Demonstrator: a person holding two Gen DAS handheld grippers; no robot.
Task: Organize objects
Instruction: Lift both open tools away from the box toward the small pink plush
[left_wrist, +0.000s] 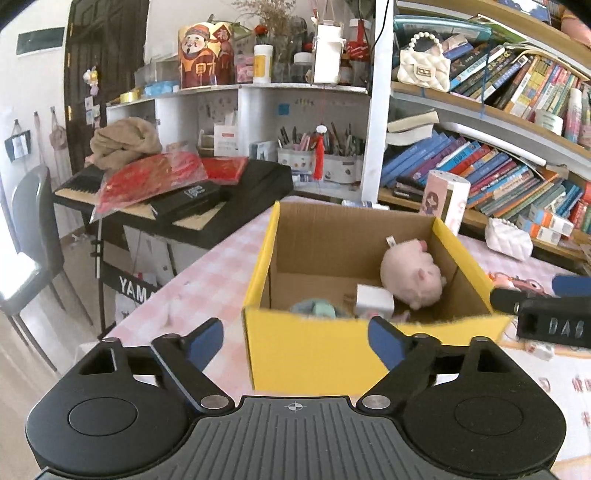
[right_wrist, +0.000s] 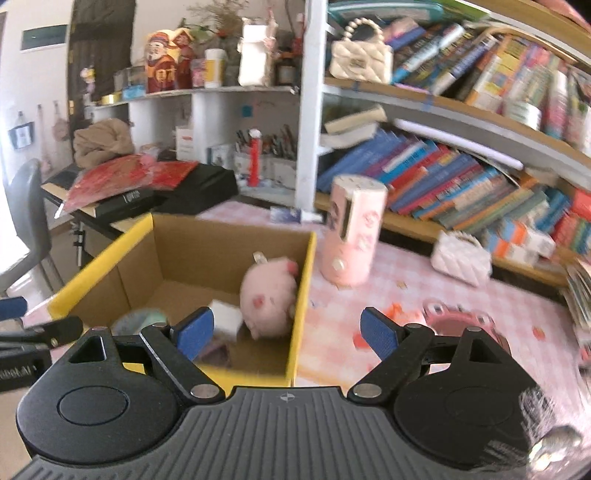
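A yellow cardboard box (left_wrist: 332, 354) stands open on the pink checked table; it also shows in the right wrist view (right_wrist: 301, 295). Inside lie a pink plush pig (left_wrist: 412, 275) (right_wrist: 269, 299), a small white box (left_wrist: 373, 301) (right_wrist: 227, 317) and a teal soft item (left_wrist: 314, 308) (right_wrist: 142, 319). My left gripper (left_wrist: 295, 343) is open and empty, just in front of the box's near wall. My right gripper (right_wrist: 286, 332) is open and empty, above the box's right wall. A pink round object (right_wrist: 461, 321) lies on the table behind my right finger.
A pink cylindrical container (right_wrist: 352, 232) (left_wrist: 445, 199) stands behind the box. A white quilted pouch (right_wrist: 461, 258) (left_wrist: 509, 238) lies near the bookshelf (left_wrist: 480, 177). A keyboard with red bags (left_wrist: 166, 184) stands left of the table. A dark chair (left_wrist: 31, 229) is at far left.
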